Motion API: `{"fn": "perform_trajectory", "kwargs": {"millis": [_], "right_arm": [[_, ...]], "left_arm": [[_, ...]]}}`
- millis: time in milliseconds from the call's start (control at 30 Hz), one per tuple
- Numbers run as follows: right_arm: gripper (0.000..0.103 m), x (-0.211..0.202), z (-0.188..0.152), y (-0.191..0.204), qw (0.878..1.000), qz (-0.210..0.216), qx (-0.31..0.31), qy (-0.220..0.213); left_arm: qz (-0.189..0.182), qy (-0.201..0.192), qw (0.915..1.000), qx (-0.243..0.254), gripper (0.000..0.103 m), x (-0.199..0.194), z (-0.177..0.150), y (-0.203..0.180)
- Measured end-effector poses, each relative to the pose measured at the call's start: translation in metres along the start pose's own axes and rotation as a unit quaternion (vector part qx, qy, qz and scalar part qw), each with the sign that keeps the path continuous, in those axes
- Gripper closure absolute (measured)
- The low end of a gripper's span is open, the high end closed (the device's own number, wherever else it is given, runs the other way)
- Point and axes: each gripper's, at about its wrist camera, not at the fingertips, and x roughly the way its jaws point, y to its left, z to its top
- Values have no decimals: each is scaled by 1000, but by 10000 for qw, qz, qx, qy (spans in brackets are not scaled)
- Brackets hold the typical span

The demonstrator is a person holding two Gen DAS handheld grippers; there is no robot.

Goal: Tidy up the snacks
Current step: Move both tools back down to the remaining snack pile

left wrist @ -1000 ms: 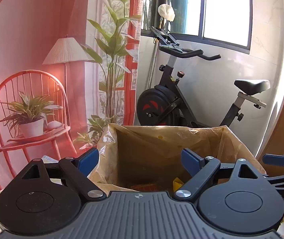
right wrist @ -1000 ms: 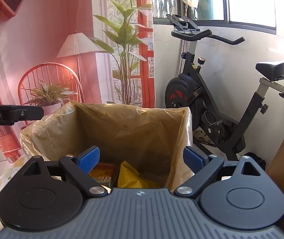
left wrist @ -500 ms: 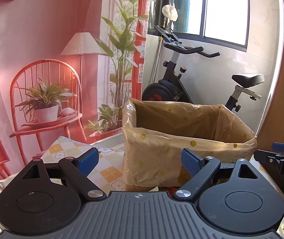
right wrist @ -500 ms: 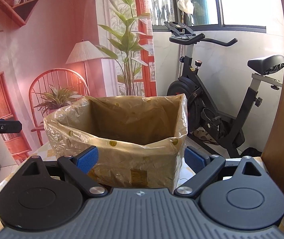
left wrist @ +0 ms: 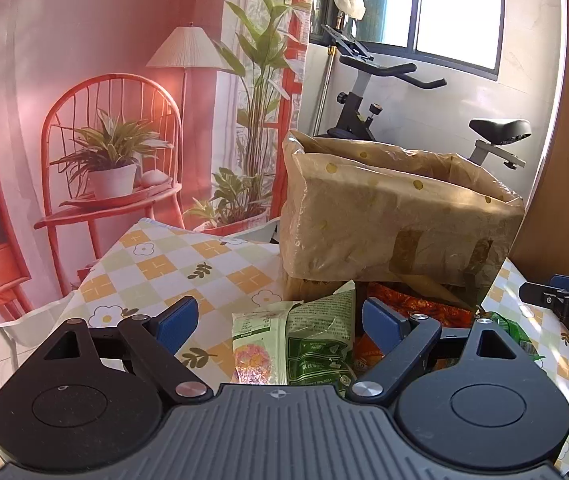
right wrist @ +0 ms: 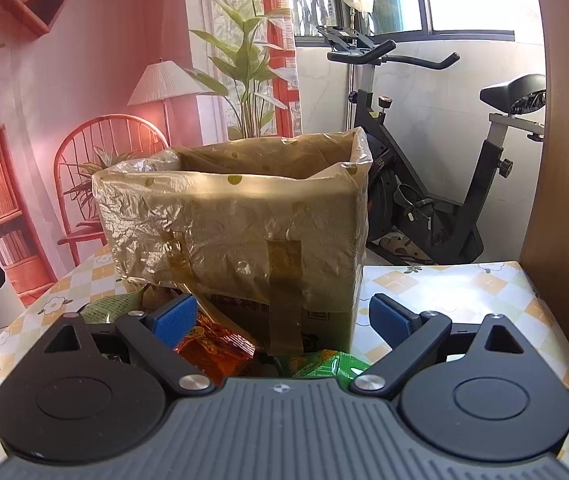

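A cardboard box lined with a yellowish plastic bag (left wrist: pixel 396 216) (right wrist: pixel 244 232) stands on the table. Several snack packets lie in front of it: a dark green packet (left wrist: pixel 320 336), a pale green one with pink print (left wrist: pixel 252 344), and an orange-red packet (left wrist: pixel 416 304) (right wrist: pixel 212 348). Another green packet (right wrist: pixel 324 362) lies just below the right gripper. My left gripper (left wrist: pixel 280 324) is open above the green packets, nothing between its pads. My right gripper (right wrist: pixel 282 320) is open too, facing the box's taped front. Each gripper's tip shows at the edge of the other's view.
The table wears a checkered flower-print cloth (left wrist: pixel 172 264) (right wrist: pixel 464 292), whose left edge drops off near a printed red backdrop. An exercise bike (right wrist: pixel 424 200) stands behind the box by the window. A wooden panel (right wrist: pixel 564 160) rises at the right.
Both grippers drew back and sank from over the box's open top. The box is now seen from outside, and the snack packets in front of it have come into view.
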Motion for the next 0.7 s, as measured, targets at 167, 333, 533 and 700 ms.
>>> {"fn": "perform_trajectory", "kwargs": {"millis": [167,333,533,700], "right_arm": [[8,8,-21,5,9997,-21,-6,259],[8,14,-39,11,9987,-35,-59,505],[8,18,-45,14,9982,-46,-14,595],[8,22,-45,13,9979,-88,-21,647]], "left_arm": [[-67,288,9995,-122,12,9,-23,9],[-225,570,9981,-68,12,36,-32,8],[-519,663,9964,114,9,75,-30,-5],[-256,913,9951,278,9,108,-27,-25]]}}
